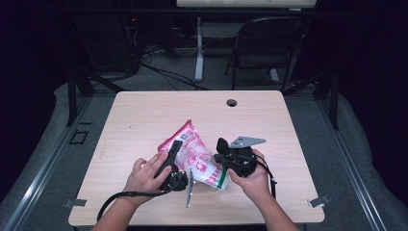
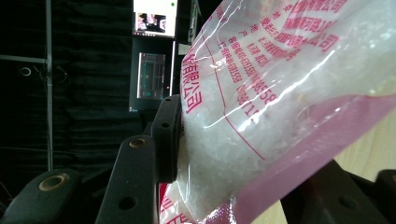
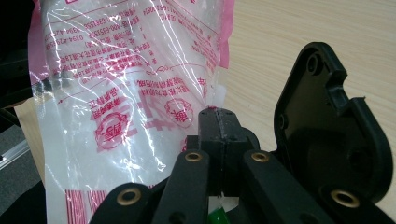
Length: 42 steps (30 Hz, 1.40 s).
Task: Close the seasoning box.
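A clear plastic bag (image 1: 195,154) with pink print and a white filling lies tilted on the wooden table (image 1: 144,120), near its front middle. My left gripper (image 1: 179,159) is shut on the bag's lower left part. In the left gripper view the bag (image 2: 280,84) bulges between the jaws, and one pad (image 2: 168,135) presses into its side. My right gripper (image 1: 219,161) comes in from the right and is shut on the bag's thin lower edge. In the right gripper view its fingertips (image 3: 208,123) meet, with a sliver of film between them and the bag (image 3: 121,93) hanging to the left.
A cable hole (image 1: 232,102) sits near the table's far edge. Behind the table stand a black folding chair (image 1: 269,43) and a white desk leg (image 1: 198,48). Cables trail from both grippers toward the front edge. Bare wood lies to the left, right and beyond the bag.
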Available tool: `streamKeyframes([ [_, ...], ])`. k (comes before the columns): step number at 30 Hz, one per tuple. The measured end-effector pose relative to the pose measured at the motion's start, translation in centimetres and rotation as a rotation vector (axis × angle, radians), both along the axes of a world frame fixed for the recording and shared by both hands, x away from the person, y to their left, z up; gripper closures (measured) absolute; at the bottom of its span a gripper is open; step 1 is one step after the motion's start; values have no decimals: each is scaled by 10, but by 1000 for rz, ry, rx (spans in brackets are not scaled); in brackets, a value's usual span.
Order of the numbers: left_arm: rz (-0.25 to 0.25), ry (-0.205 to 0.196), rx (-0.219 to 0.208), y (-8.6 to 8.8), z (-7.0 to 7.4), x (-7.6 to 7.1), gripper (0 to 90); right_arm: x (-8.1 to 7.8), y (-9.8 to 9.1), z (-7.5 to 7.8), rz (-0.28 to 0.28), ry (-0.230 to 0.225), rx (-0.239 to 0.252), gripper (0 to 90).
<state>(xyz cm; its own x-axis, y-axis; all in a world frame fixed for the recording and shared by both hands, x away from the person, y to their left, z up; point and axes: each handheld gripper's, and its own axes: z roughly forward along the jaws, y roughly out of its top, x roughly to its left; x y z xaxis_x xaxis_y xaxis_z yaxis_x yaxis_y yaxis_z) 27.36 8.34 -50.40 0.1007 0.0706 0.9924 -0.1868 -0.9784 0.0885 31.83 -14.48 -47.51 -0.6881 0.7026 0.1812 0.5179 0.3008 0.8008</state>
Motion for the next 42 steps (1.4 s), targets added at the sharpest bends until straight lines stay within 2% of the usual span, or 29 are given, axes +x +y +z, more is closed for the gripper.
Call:
streamKeyframes([
  [9, 0, -2, 0, 0, 2, 0, 610, 0, 0, 1, -2, -2, 5, 900],
  [23, -10, -27, 22, -1, 4, -1, 615, 0, 0, 1, -1, -8, 10, 900],
  [27, -6, -17, 21, -1, 4, -2, 617, 0, 0, 1, -2, -8, 13, 900],
  [42, -19, -45, 42, -1, 7, -3, 621, -1, 0, 2, -7, -13, 20, 900],
])
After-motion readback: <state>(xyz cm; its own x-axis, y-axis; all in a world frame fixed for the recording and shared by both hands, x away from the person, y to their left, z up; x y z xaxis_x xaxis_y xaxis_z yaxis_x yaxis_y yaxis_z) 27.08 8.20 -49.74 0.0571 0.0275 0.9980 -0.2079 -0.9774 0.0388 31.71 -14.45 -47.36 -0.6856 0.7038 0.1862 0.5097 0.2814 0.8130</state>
